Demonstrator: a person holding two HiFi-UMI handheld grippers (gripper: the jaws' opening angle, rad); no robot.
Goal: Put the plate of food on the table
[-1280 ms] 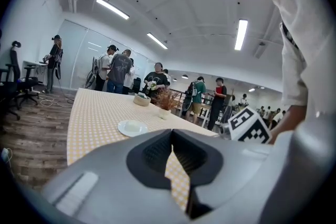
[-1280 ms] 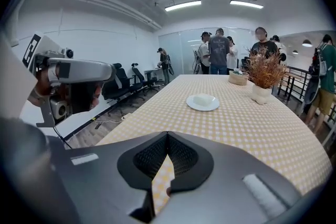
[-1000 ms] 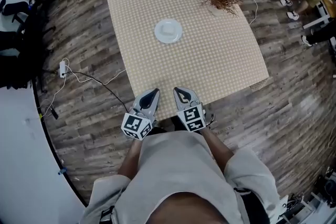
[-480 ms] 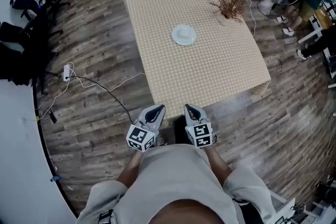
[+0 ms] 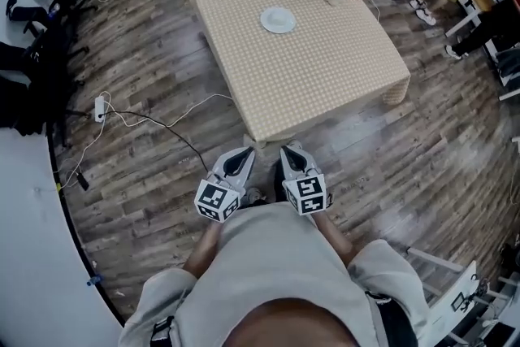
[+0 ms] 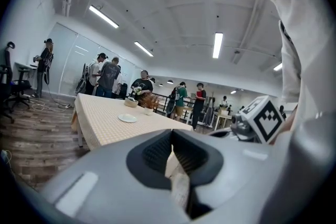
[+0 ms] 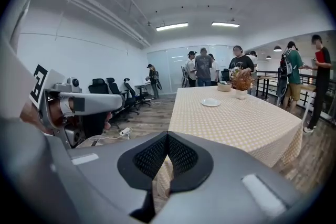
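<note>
Grippers closed, empty, short of the counter [image 5: 325, 85]
Left gripper [image 5: 240, 161] and right gripper [image 5: 291, 159] sit side by side; the plate [image 5: 278, 19] lies far ahead on the counter. Arriving with jaws together could shove it.

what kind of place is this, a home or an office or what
Probably an open office or lab space, not a home: office chairs line the wall, strip lights run along the ceiling, and several people stand beyond the cloth-covered table.
</note>
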